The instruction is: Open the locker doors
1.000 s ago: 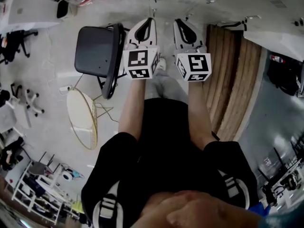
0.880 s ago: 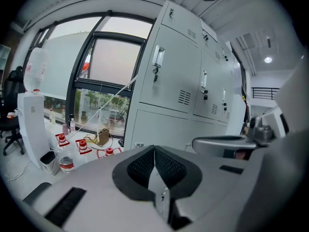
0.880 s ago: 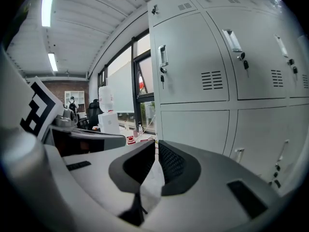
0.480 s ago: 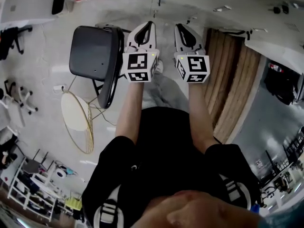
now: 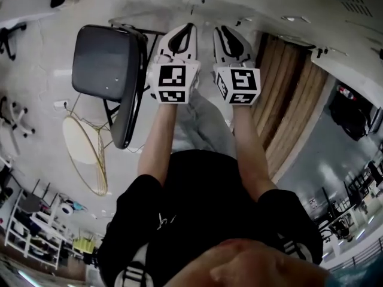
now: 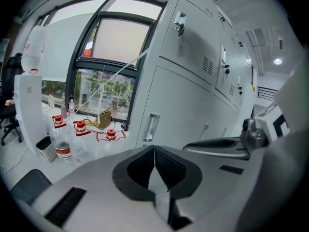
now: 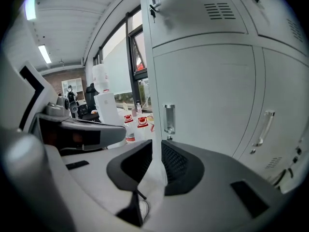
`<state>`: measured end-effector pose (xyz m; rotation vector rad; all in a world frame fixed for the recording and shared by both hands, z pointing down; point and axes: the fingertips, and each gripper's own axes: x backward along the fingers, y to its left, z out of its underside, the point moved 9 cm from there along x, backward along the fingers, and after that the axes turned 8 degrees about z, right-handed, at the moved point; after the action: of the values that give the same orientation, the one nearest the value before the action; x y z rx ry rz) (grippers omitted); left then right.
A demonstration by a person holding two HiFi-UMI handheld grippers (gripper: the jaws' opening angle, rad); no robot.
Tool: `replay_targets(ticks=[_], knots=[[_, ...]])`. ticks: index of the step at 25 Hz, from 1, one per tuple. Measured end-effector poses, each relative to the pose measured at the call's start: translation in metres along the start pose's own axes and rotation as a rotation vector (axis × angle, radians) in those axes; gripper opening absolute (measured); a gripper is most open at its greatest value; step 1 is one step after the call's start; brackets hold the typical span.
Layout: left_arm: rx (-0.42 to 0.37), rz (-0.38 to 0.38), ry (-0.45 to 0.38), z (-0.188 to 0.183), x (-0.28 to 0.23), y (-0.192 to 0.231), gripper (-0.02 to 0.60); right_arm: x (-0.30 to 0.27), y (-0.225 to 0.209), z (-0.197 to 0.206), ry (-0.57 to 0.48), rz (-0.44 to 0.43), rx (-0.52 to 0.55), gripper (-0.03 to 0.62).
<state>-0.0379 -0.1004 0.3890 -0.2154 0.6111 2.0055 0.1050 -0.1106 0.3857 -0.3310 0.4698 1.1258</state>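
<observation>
- The left tongs (image 6: pixel 154 148) are pressed together and empty; the right tongs (image 7: pixel 157 149) are opening, with nothing between them.
- A shut locker door (image 7: pixel 207 95) stands ahead of the right tongs, not touching them. Its handle (image 7: pixel 169 119) sits by the door's left edge, above the tips.
- A second handle (image 7: pixel 264 125) shows further right.
- Left of the left tongs are one chair (image 5: pixel 105 61) and three red-capped bottles (image 6: pixel 79 128).

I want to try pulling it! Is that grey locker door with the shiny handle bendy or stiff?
The locker door looks like flat painted metal, so probably stiff, not bendy. Its handle sits by one edge, so it likely swings sideways rather than lifting off. The smooth handle might feel slippery.
</observation>
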Motion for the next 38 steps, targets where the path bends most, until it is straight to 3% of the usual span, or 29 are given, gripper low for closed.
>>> replay_targets(ticks=[17, 38], knots=[[0.066, -0.016, 0.014, 0.051, -0.026, 0.044, 0.011, -0.084, 0.012, 0.036, 0.024, 0.048, 0.063, 0.055], [0.124, -0.058, -0.017, 0.073, -0.037, 0.068, 0.011, -0.139, 0.01, 0.039, -0.007, 0.093, 0.081, 0.054]])
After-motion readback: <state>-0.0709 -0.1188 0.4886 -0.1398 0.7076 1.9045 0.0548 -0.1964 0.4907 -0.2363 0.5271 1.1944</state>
